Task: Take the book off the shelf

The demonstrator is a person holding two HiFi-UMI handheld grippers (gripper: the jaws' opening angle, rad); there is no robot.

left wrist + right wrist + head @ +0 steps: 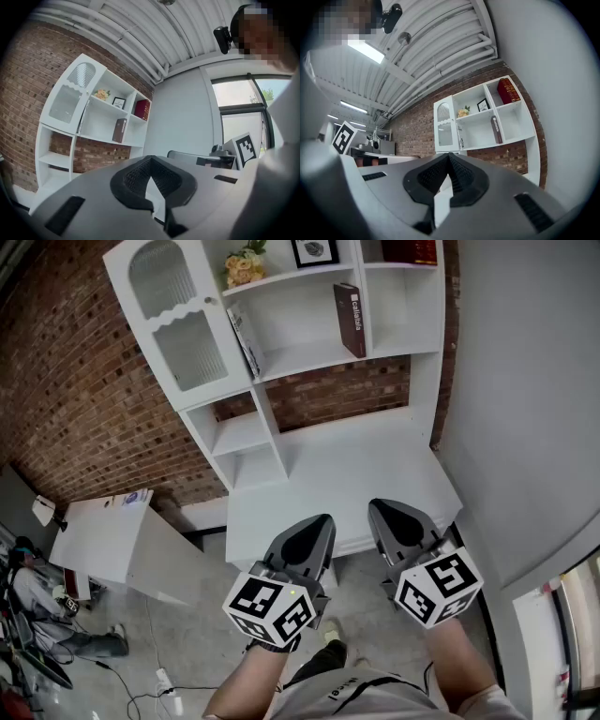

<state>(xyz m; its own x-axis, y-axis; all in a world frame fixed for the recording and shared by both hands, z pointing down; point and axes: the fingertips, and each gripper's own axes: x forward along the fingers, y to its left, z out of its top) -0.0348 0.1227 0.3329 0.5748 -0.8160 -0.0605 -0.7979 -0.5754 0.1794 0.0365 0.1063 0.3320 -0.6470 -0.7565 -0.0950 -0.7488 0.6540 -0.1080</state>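
A dark brown book stands upright on the middle right shelf of a white shelf unit against a brick wall. The same book shows far off in the left gripper view, and as the book in the right gripper view. My left gripper and right gripper hang side by side near my body, over the front edge of the unit's desk top, well short of the book. The left gripper is shut and empty. So is the right gripper.
On the shelves are a leaning white book, flowers, a framed picture and red books. A glass cabinet door is at the unit's left. A grey wall stands right, a white table left. A person sits on the floor.
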